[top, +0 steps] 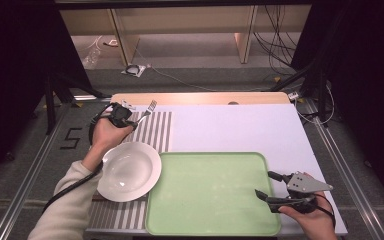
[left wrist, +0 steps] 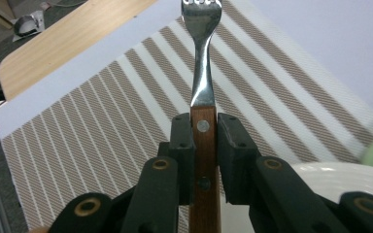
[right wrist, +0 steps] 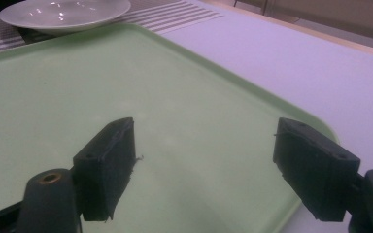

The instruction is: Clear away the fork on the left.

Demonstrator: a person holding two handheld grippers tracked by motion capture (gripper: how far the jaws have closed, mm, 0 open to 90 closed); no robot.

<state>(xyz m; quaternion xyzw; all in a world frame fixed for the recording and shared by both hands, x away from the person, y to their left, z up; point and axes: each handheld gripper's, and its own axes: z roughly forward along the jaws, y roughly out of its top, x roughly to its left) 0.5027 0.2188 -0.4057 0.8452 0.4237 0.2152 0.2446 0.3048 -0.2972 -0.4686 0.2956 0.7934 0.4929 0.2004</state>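
high view: at the desk's near right corner the right gripper (top: 266,189) hangs with jaws spread over the tray (top: 210,195). plate (top: 129,171) touches the tray's left edge; the left gripper (top: 131,121) is near the far left.

left gripper view: jaws pinching a fork (left wrist: 205,97) over the striped mat (left wrist: 102,111).

right gripper view: jaws apart above the tray.

Left: my left claw (left wrist: 205,145) clamps a fork (left wrist: 203,73) over the striped mat (top: 155,131), white plate (top: 130,171) close behind it | Middle: green tray (top: 210,192) bare, open passage | Right: my right claw (right wrist: 204,167) gapes over the tray's near corner | Far: white counter (top: 240,127) bare beyond the tray
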